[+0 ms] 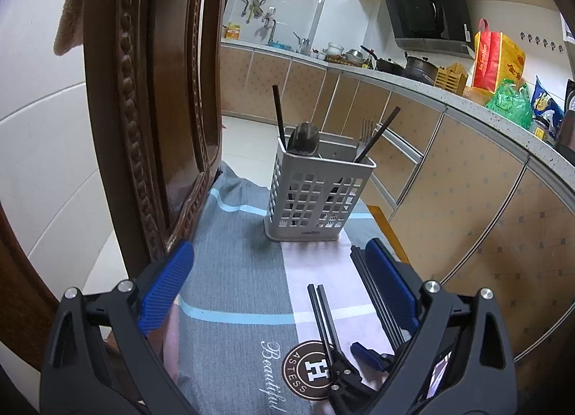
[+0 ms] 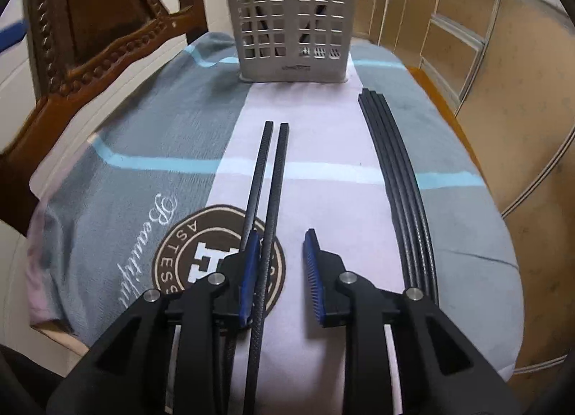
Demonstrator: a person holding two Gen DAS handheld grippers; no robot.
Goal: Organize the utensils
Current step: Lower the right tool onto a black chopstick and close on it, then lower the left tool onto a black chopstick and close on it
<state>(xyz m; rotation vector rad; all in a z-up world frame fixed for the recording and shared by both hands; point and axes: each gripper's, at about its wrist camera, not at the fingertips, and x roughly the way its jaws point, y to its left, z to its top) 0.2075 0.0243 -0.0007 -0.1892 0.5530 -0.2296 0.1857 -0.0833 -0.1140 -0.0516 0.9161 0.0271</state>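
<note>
My right gripper (image 2: 281, 248): jaws apart, gripping nothing.
Chopstick pair (image 2: 270, 199): one stick between my jaws beside the left pad, its mate outside.
My left gripper (image 1: 278, 273): wide open, empty.
Bundle (image 2: 399, 178): right, apart.
Basket (image 2: 291, 16): ahead on towel (image 2: 151, 149).

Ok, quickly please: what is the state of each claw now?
Left claw: open, holding nothing.
Right claw: open; two black carbon-textured chopsticks lie by its left blue pad, not pinched.

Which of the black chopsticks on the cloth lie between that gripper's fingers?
The loose pair of chopsticks over the round brown logo, between the right gripper pads. The bundled chopsticks lie apart, farther right.
</note>
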